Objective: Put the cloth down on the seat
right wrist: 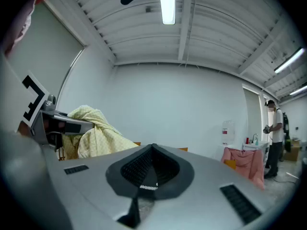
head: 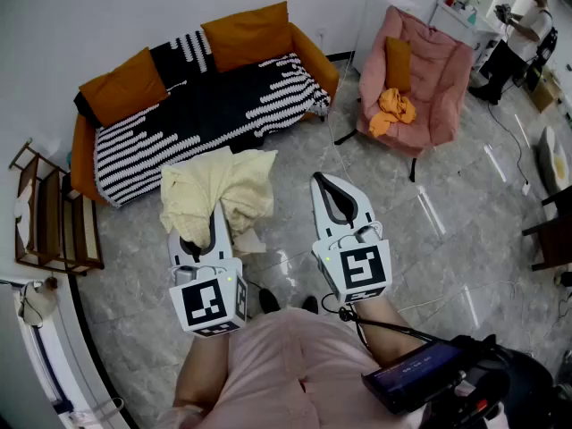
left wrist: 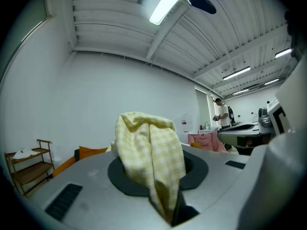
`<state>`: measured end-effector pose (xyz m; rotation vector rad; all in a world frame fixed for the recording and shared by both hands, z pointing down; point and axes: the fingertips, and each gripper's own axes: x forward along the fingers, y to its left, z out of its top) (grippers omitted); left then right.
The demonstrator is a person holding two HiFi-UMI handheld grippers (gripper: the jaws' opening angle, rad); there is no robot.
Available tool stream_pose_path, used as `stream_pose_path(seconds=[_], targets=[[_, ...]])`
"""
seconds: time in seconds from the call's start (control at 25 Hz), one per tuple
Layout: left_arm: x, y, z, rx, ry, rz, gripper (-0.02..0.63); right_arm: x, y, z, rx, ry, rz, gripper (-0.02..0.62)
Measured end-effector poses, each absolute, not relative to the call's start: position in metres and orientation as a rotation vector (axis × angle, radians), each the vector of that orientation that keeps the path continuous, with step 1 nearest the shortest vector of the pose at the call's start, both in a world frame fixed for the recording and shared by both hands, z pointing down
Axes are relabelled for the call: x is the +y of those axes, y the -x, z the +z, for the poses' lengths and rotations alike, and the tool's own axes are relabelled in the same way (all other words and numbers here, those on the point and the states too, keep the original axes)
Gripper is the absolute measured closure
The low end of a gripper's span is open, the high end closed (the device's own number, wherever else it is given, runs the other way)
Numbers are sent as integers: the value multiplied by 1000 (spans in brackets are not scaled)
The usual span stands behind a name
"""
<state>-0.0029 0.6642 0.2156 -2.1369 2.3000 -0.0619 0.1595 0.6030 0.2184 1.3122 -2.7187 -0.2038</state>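
A pale yellow checked cloth (head: 219,184) hangs bunched from my left gripper (head: 217,207), whose jaws are shut on a fold of it. In the left gripper view the cloth (left wrist: 151,159) rises from between the jaws and hides their tips. My right gripper (head: 323,180) is level beside it, shut with nothing in it; its ribbed pads (right wrist: 144,166) meet at the tip. From the right gripper view the cloth (right wrist: 98,134) shows draped over the left gripper. Both grippers are held in the air over the floor, short of the sofa seat (head: 210,105).
An orange sofa with a black-and-white striped throw (head: 268,96) and two orange cushions stands ahead. A pink chair (head: 433,83) holding an orange cloth (head: 393,110) is at the right. A wooden shelf (head: 45,217) stands at the left. A person (head: 523,29) stands far right.
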Motion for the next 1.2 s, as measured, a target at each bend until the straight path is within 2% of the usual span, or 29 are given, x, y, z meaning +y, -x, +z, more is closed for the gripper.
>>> stream_pose_path(seconds=[0.72,1.2], targets=[[646,57,224,2266,2170,-63,514,586,-110,226,-2689,-1348,-135,595],[599,83,251,2317,2192,-139,514,536,-106,249,-2668,-1378,-87,594]])
